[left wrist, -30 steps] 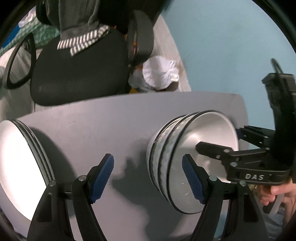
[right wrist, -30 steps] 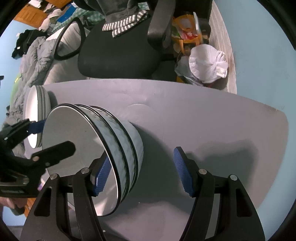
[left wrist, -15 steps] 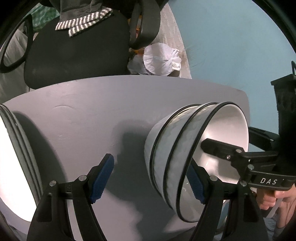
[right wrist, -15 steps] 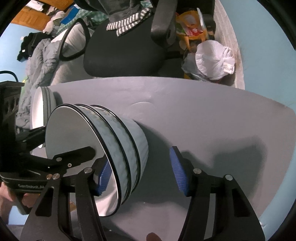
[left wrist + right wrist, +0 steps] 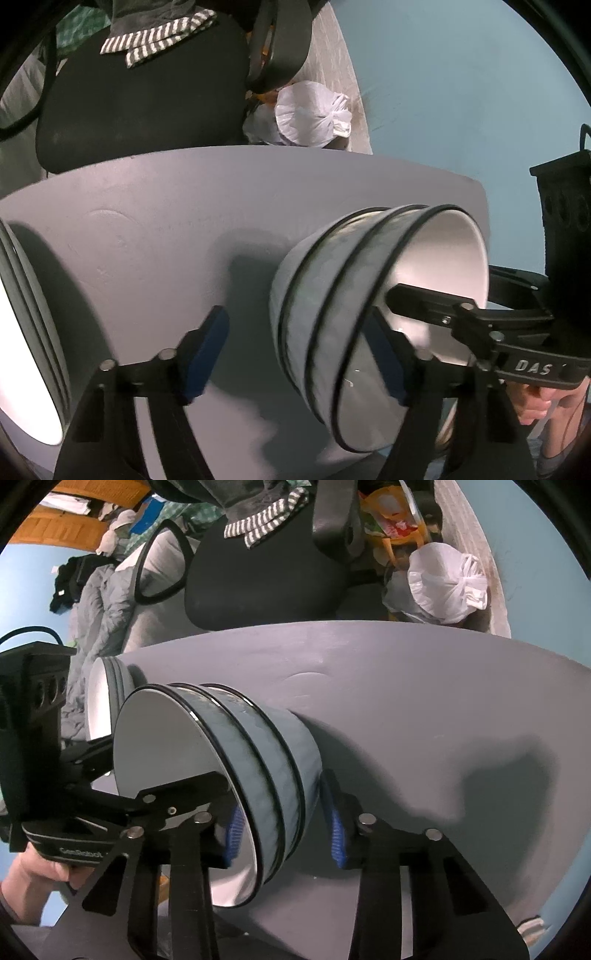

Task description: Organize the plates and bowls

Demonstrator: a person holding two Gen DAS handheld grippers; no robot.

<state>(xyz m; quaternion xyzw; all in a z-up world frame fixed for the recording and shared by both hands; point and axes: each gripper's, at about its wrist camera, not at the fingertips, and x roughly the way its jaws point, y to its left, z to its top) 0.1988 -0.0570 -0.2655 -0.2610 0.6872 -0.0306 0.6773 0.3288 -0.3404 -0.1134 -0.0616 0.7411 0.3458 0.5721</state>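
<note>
White bowls (image 5: 236,775), three nested, sit at my right gripper's (image 5: 284,825) eight o'clock, its jaws straddling their wall, not visibly clamped. Plates (image 5: 26,332) look stacked at nine. My left gripper (image 5: 295,354) gapes empty. Placement remains.

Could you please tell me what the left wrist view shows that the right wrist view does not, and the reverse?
Only the left wrist view shows the white inside of the top bowl and the "DAS" lettering on the right gripper. Only the right wrist view shows the orange shelf and the right gripper's pads straddling the bowl wall. Both show the stack of bowls, stack of plates, grey table, office chair and white bag.
</note>
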